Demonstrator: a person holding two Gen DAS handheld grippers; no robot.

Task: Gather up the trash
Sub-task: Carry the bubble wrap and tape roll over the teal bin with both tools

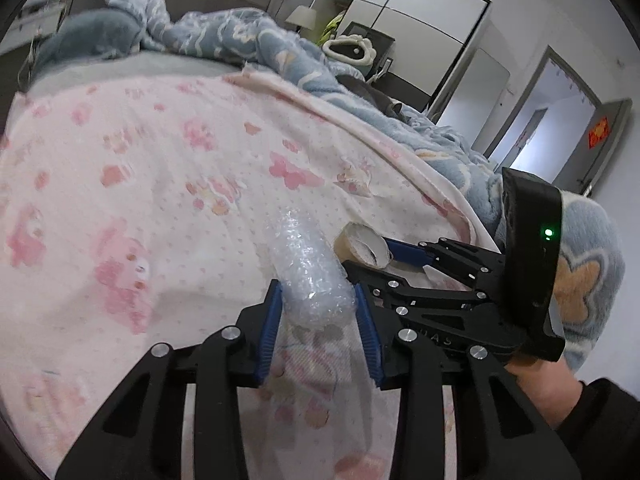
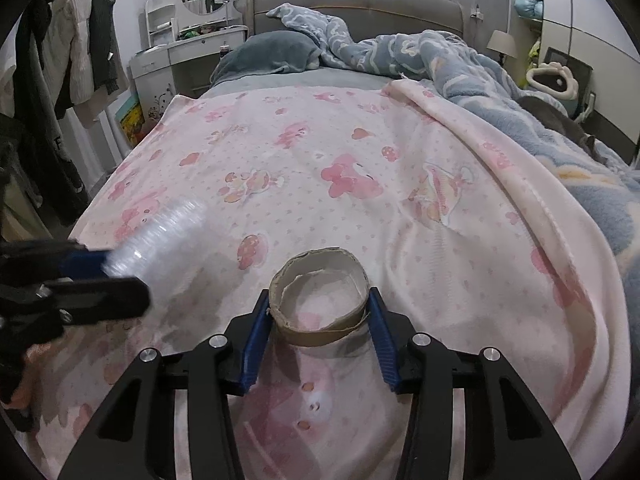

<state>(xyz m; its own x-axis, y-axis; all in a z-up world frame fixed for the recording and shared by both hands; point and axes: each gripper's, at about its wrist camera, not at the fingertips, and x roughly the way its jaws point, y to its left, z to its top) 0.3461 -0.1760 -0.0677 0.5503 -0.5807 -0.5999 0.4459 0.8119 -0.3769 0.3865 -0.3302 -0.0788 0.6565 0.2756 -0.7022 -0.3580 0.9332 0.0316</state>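
My left gripper (image 1: 318, 316) is shut on a roll of clear bubble wrap (image 1: 308, 268) and holds it just above the pink bedsheet. My right gripper (image 2: 318, 320) is shut on an empty cardboard tape roll (image 2: 320, 296), held flat over the sheet. In the left wrist view the right gripper (image 1: 400, 252) sits close on the right with the tape roll (image 1: 362, 248) in its blue pads. In the right wrist view the left gripper (image 2: 80, 276) is at the left edge with the bubble wrap (image 2: 160, 236) sticking out, blurred.
A pink patterned sheet (image 2: 340, 160) covers the bed. A rumpled blue blanket (image 2: 500, 80) lies along the right side, a grey pillow (image 2: 272, 54) at the headboard. A white dresser (image 2: 180, 60) and hanging clothes (image 2: 60, 60) stand left; a wardrobe (image 1: 420, 12) and doorway (image 1: 556, 112) stand right.
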